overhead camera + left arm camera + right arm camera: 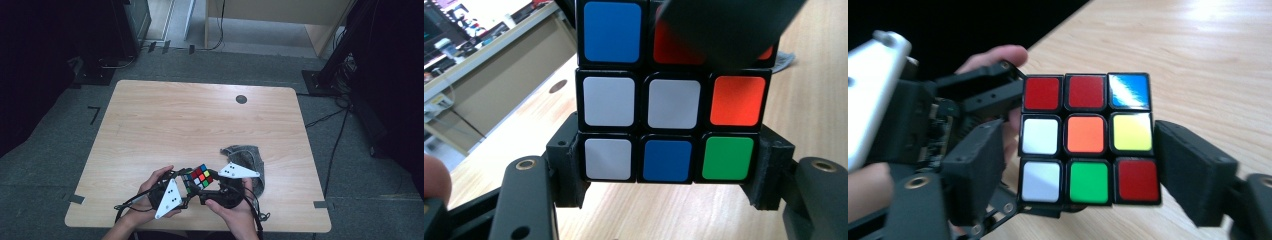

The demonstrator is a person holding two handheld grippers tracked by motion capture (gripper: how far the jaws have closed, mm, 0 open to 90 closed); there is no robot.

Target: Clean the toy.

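A scrambled colour cube is held above the near edge of the wooden table, between the two hand-held grippers. My left gripper is shut on it: in the left gripper view its jaws clamp the cube's bottom layer from both sides. My right gripper comes from the other side. In the right gripper view its jaws straddle the cube; the right pad lies against the cube's edge and a thin gap shows at the left pad. A dark jaw of the right gripper covers the cube's top right corner.
A crumpled grey cloth lies on the table just right of the hands. A small black round mark sits near the far edge. Dark stands and cables line the floor at both sides.
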